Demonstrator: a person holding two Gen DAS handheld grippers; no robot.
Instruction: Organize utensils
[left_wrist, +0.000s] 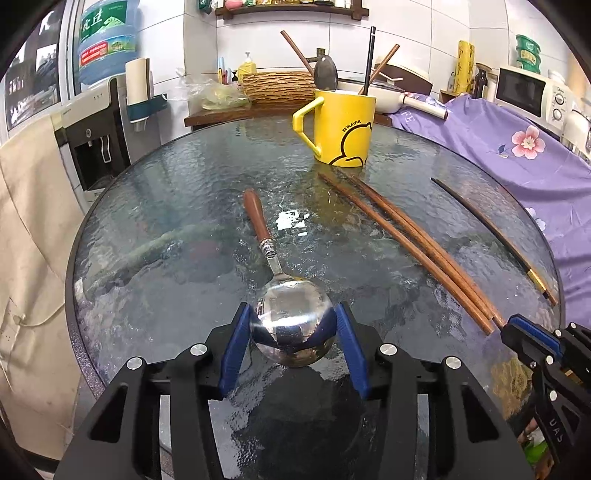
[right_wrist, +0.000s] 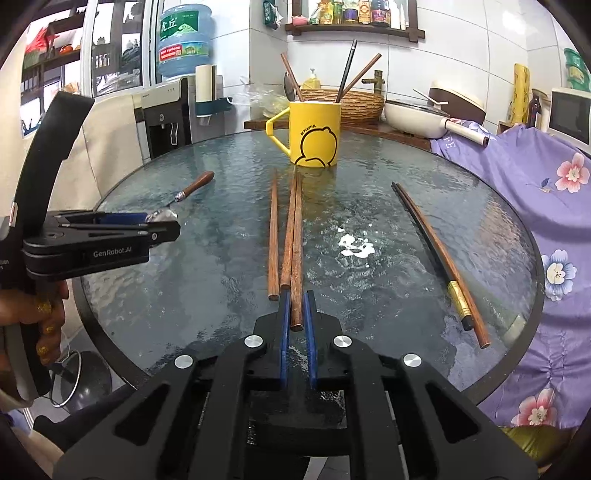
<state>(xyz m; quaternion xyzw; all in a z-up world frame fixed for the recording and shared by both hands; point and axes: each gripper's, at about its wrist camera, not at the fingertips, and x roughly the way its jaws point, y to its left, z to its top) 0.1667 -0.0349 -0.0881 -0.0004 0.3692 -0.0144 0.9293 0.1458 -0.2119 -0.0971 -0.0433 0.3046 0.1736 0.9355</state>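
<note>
A steel spoon (left_wrist: 290, 325) with a wooden handle (left_wrist: 255, 214) lies on the round glass table (left_wrist: 184, 192). My left gripper (left_wrist: 291, 317) has its blue pads against both sides of the spoon's bowl. A yellow mug (left_wrist: 341, 127) at the far side holds chopsticks and a dark spoon. Three brown chopsticks (right_wrist: 291, 236) lie side by side in front of the mug (right_wrist: 314, 134). My right gripper (right_wrist: 296, 306) is closed on the near end of one of them. A black and a brown chopstick (right_wrist: 439, 258) lie to the right.
A purple flowered cloth (right_wrist: 546, 206) covers something right of the table. Behind the table stand a counter with a woven basket (right_wrist: 354, 99), a white pan (right_wrist: 417, 114) and a water dispenser (right_wrist: 166, 110). A microwave (left_wrist: 524, 92) stands at the far right.
</note>
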